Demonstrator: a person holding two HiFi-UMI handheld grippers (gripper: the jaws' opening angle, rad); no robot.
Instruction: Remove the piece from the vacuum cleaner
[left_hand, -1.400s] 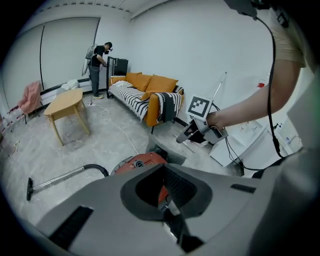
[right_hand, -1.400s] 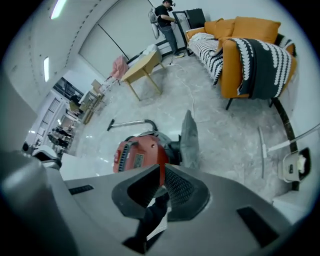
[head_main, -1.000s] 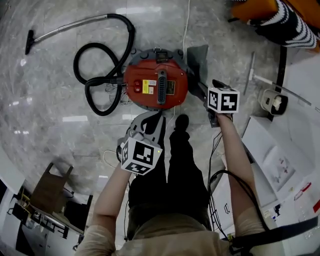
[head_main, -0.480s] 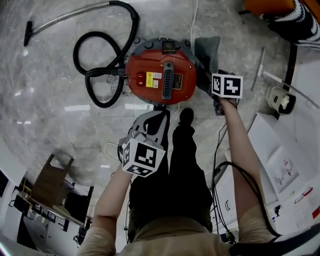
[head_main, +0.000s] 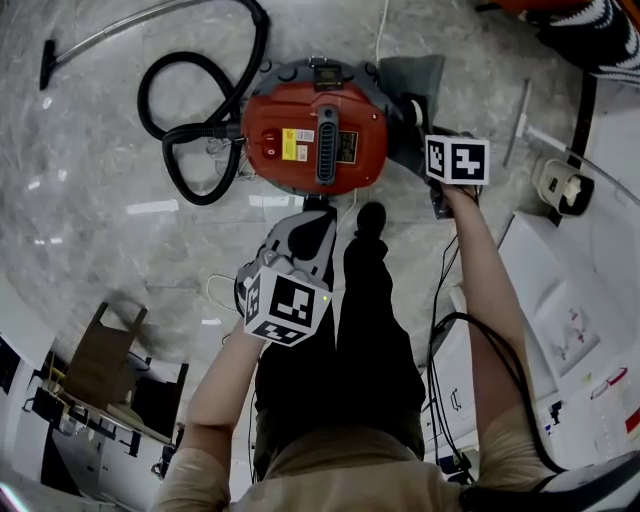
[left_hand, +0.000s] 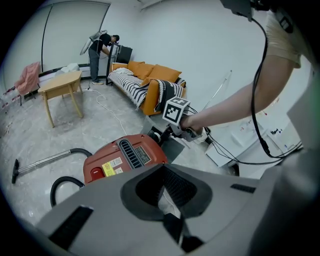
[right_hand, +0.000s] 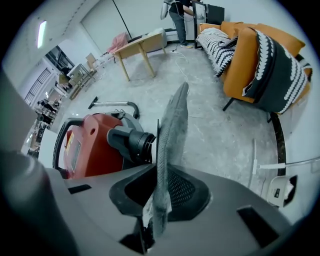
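Note:
The red vacuum cleaner (head_main: 315, 140) stands on the marble floor, its black hose (head_main: 185, 110) looped to the left. A grey cloth dust bag (head_main: 410, 75) hangs off the black outlet port (right_hand: 132, 142) on its right side. My right gripper (head_main: 425, 135) is at that side. Its jaws have just been closing and now pinch the grey bag (right_hand: 170, 145), which stands edge-on between them. My left gripper (head_main: 305, 228) hovers just in front of the vacuum (left_hand: 125, 157), jaws together and holding nothing.
An orange sofa with a striped blanket (right_hand: 260, 60) is to the right, and a wooden table (left_hand: 60, 87) stands further back near a person (left_hand: 97, 50). White boards and cables (head_main: 560, 310) lie at the right, beside a thin rod (head_main: 518, 120). The metal wand (head_main: 110, 35) lies at the far left.
My right gripper has sunk a little toward the grey bag beside the vacuum. The left gripper has drifted slightly. The vacuum has stayed put.

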